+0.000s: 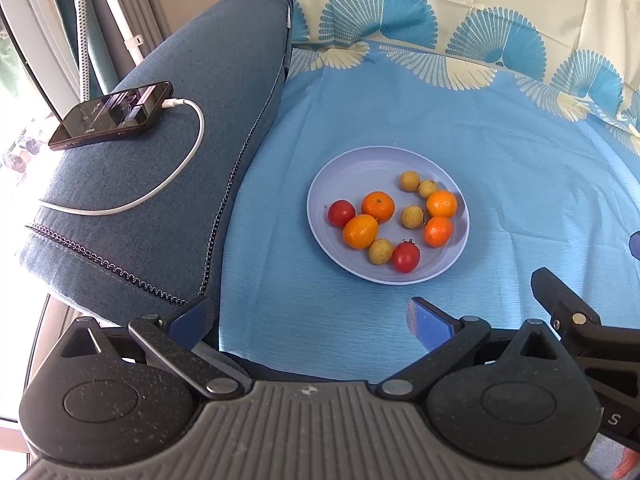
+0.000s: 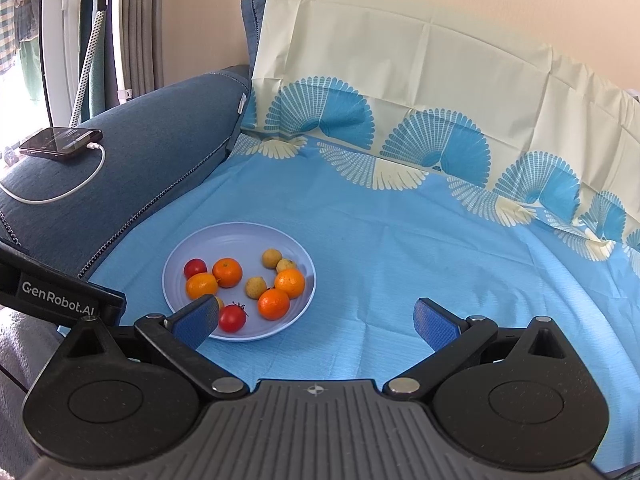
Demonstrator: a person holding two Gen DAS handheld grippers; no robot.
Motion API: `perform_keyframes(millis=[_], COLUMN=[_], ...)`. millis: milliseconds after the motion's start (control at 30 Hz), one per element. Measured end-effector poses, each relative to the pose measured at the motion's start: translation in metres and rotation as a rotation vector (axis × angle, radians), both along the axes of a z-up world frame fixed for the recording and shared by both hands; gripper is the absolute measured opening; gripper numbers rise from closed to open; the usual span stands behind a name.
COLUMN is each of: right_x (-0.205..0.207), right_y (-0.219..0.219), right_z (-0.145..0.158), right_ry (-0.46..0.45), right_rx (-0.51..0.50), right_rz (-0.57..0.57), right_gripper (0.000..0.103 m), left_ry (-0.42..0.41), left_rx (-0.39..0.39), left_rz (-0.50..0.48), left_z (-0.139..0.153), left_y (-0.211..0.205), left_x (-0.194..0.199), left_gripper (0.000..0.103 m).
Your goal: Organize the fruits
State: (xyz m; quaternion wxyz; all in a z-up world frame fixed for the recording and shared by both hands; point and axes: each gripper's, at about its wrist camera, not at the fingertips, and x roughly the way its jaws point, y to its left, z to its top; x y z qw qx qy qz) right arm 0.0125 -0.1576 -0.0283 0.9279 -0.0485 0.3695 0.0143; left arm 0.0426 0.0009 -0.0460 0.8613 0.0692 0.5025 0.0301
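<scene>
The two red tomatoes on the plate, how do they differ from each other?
The near tomato shows a dark green stem cap on top; the far tomato shows none. The near tomato sits beside a small yellow-green fruit toward the plate's front edge; the far tomato sits at the left side, next to two oranges. Both are small, round, glossy red and lie untouched, with both grippers open.

Oranges (image 1: pixel 377 206), tomatoes (image 1: pixel 341 213), small yellow fruits (image 1: pixel 410 181) mixed on plate (image 1: pixel 352 168)
</scene>
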Motion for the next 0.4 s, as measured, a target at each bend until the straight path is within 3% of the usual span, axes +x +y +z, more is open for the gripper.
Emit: perform_keyframes(millis=[400], right_x=[0.0031], right_y=[-0.0023], right_z=[-0.0023], right_ry=[0.009], right_rx=[0.020], right_rz=[0.002], right_gripper=[0.102], left_ry=[-0.015], left_rx=[0.041], left_rz=[-0.005], left_z=[-0.0008], left_y=[-0.0054], left_x=[0.0028], left_gripper=[0.103])
